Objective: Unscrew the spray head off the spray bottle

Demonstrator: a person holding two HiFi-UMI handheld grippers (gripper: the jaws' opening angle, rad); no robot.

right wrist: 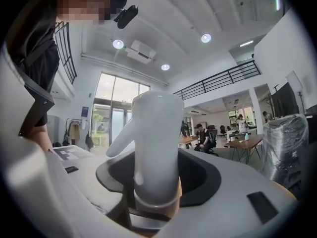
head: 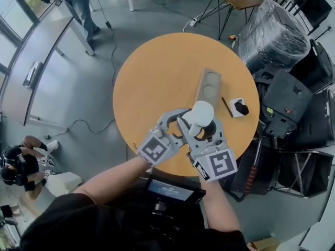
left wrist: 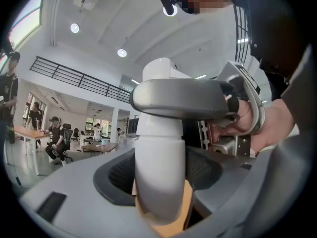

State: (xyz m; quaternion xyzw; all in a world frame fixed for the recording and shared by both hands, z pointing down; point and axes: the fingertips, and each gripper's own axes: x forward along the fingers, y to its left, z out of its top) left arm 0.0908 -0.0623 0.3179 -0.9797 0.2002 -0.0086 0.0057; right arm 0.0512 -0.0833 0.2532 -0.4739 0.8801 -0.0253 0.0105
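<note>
Wood-toned and round, the surface [head: 157,72], with a white spray bottle [left wrist: 159,172] standing upright near the person's edge.

Clamped from two sides, seemingly to split the work: body pinned against spinning, spray head [right wrist: 153,133] taken separately for the twist.

Lower on the bottle, the left tongs [left wrist: 159,192]. Spread wide yet closed on the body, curved dark pads hugging both flanks.

Higher on the bottle, crossing over the left pair, the right tongs [right wrist: 154,182]. Likewise fairly wide, and by the look of it pressed on the spray head just above its collar ring, with the nozzle jutting sideways out of the grip.

Both pairs held level, reaching in at the bottle from the person's side.

Apparently not yet parted, head and body reading as one white column in both gripper views.

Beyond the bottle, untouched: a wooden block [head: 208,88] with round holes. To the bottle's right, well apart: a dark pen [head: 227,107] and a small white box [head: 239,107].
</note>
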